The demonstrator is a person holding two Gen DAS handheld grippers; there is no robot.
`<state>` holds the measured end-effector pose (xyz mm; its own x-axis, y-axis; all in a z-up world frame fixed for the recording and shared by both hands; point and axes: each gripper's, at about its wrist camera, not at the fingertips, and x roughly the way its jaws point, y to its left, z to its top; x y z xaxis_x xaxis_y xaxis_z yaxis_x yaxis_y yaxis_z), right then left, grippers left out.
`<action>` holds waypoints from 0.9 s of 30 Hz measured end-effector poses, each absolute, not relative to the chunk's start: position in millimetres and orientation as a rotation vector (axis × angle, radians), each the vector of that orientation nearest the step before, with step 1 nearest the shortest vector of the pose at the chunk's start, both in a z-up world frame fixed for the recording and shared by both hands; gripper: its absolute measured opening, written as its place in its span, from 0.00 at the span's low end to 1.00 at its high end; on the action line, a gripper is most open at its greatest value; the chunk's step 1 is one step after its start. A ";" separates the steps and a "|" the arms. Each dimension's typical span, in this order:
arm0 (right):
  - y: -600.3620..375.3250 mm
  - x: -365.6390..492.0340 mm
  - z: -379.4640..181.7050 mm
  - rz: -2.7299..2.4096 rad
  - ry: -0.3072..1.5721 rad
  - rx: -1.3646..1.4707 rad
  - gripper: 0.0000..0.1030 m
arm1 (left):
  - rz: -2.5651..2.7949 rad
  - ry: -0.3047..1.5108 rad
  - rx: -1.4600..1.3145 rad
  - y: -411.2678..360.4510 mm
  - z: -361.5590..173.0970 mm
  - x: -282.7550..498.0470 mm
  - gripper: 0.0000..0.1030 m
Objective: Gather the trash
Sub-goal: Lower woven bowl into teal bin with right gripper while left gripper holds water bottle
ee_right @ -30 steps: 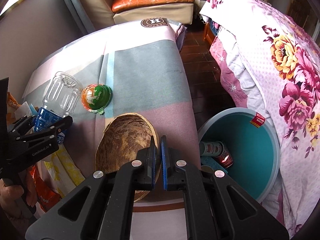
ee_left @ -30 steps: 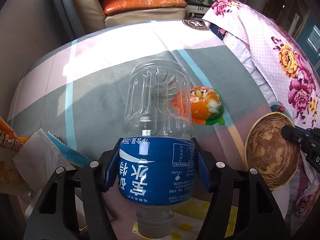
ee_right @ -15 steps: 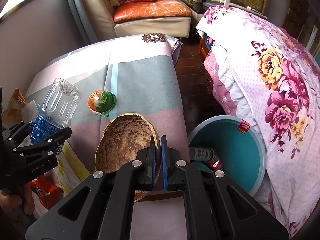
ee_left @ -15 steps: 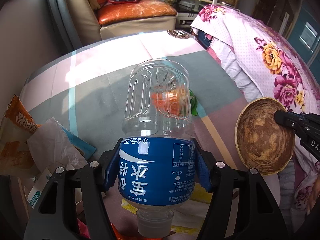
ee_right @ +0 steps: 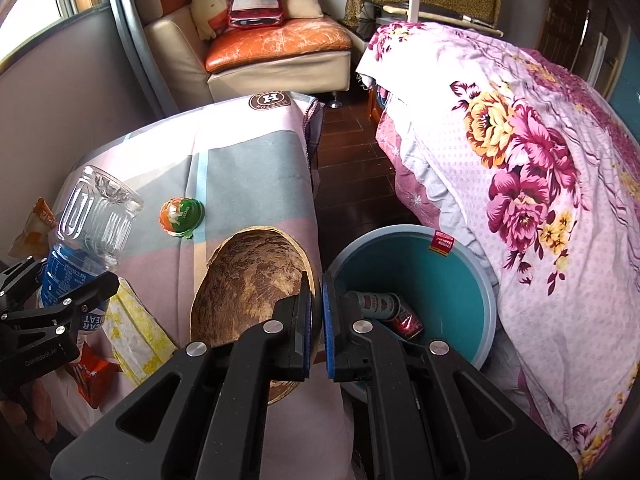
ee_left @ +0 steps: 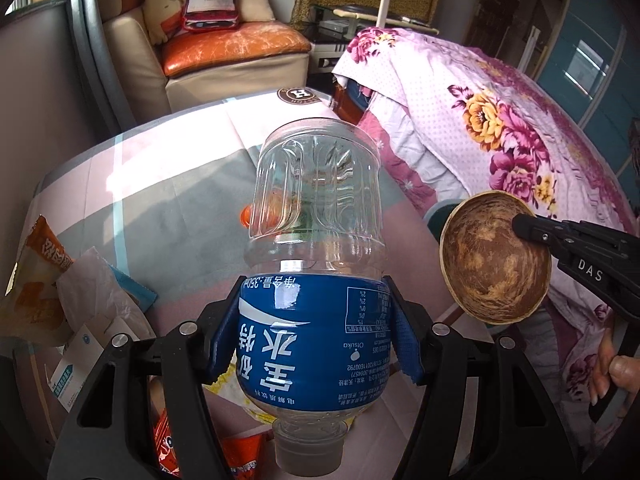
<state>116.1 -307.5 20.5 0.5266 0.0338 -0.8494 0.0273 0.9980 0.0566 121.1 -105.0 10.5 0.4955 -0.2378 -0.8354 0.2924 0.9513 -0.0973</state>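
My left gripper (ee_left: pixel 312 328) is shut on an empty clear plastic bottle (ee_left: pixel 316 264) with a blue label, held cap toward the camera above the table; it also shows in the right wrist view (ee_right: pixel 86 240). My right gripper (ee_right: pixel 316 312) is shut on the rim of a brown coconut shell half (ee_right: pixel 252 296), lifted at the table's right edge; the shell also shows in the left wrist view (ee_left: pixel 494 258). A teal trash bin (ee_right: pixel 452 280) stands on the floor right of the table, with cans (ee_right: pixel 384 308) inside.
An orange-green jelly cup (ee_right: pixel 182 216) lies on the striped tablecloth (ee_right: pixel 248 172). Snack wrappers and paper (ee_left: pixel 60 304) lie at the table's left front. A floral-quilted bed (ee_right: pixel 540 160) is on the right, a sofa (ee_right: pixel 272 56) behind.
Both grippers have risen and tilted up with their loads. The bottle and the shell are higher above the table, and the shell has shifted toward the bin.
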 end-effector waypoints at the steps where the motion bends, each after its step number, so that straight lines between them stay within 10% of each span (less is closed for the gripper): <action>1: -313.7 113.1 20.6 -0.006 1.015 0.069 0.05 | -0.332 1.002 0.070 -111.4 10.7 119.5 0.64; 27: -471.5 89.6 -61.6 -0.295 1.163 0.102 0.06 | -0.560 1.115 0.239 -272.5 -37.3 113.5 0.64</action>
<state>89.6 -471.5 -61.6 0.3627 -0.1766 -0.9150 0.2812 0.9568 -0.0732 113.5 -272.5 -37.3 0.3208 -0.3047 -0.8968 0.5374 0.8382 -0.0926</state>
